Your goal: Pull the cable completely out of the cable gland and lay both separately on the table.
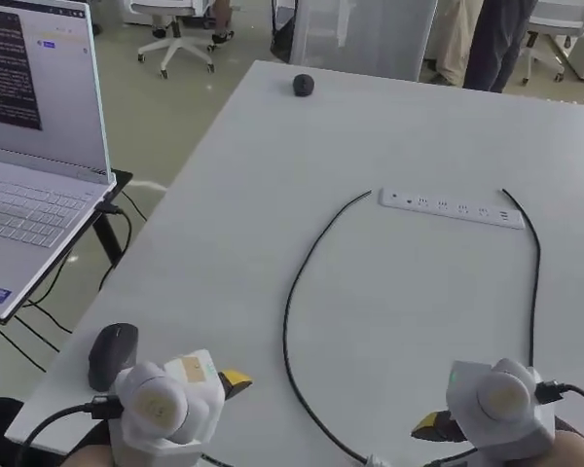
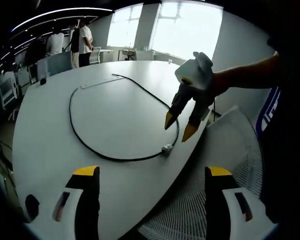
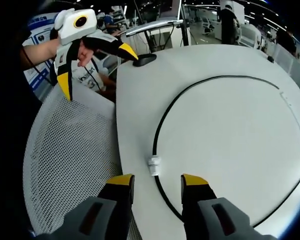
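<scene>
Two grippers hover at the bottom edge of the head view and neither has hold of anything. I judge the task to be at its opening step: the approach, with the pull not yet begun.

At far left of that view an open laptop (image 1: 29,185) sits on a side stand. A dark mouse (image 1: 112,353) lies at the lower left corner of the white table (image 1: 419,321). Just right of the mouse is the left gripper (image 2: 152,172). Its own view shows its yellow-tipped jaws wide apart with nothing between them.

The black cable (image 1: 290,292) sweeps in a big loop through the middle of the frame, and both ends reach up near a white power strip (image 1: 451,207) at upper right. The cable gland (image 3: 153,163), small and white, lies at bottom centre of the head view, near the table edge. In the right gripper view it sits just ahead of the right gripper (image 3: 157,181), whose jaws are parted and bare.

As for containers, the gland is the one thing here that holds another: the cable runs in one side and out the other.

Next, to my mind, one gripper needs to clamp the gland and the other the cable close beside it. The two would then be drawn apart along the cable's line.
</scene>
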